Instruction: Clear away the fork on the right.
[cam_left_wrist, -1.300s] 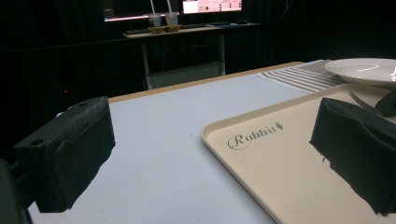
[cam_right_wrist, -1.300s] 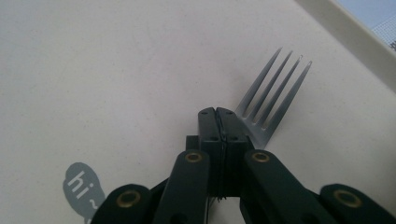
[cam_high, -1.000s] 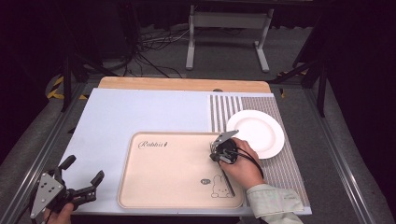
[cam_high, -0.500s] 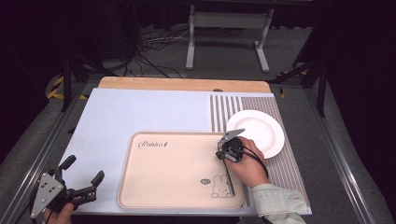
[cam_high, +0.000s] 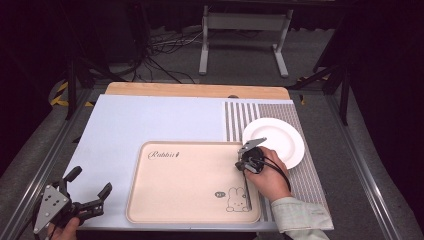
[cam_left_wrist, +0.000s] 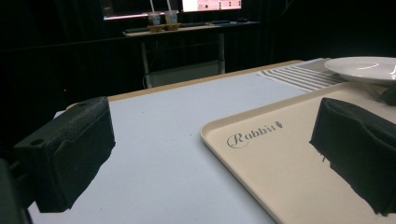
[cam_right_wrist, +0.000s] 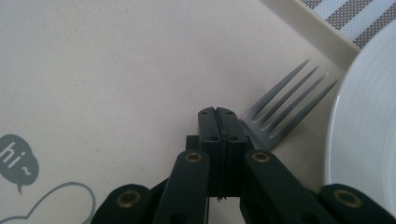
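A steel fork (cam_right_wrist: 289, 98) lies on the beige "Rabbit" tray (cam_high: 190, 175), its tines pointing at the rim of a white plate (cam_high: 275, 137). My right gripper (cam_high: 246, 159) is at the tray's right edge, close to the plate. In the right gripper view its jaws (cam_right_wrist: 220, 112) are pressed flat together with nothing visible between them, and the fork's neck runs under the right jaw. My left gripper (cam_high: 90, 182) rests open at the table's front left corner. Its jaws (cam_left_wrist: 215, 126) stand wide apart with only the mat and tray rim (cam_left_wrist: 289, 158) between them.
The plate (cam_left_wrist: 364, 67) sits on a striped placemat (cam_high: 305, 170) right of the tray. A pale blue mat (cam_high: 150, 120) covers the rest of the table. Beyond the table are a metal stand (cam_high: 245, 30) and floor cables.
The right hand and its gripper have slid slightly to the right, closer to the plate. The left gripper has stayed where it was.
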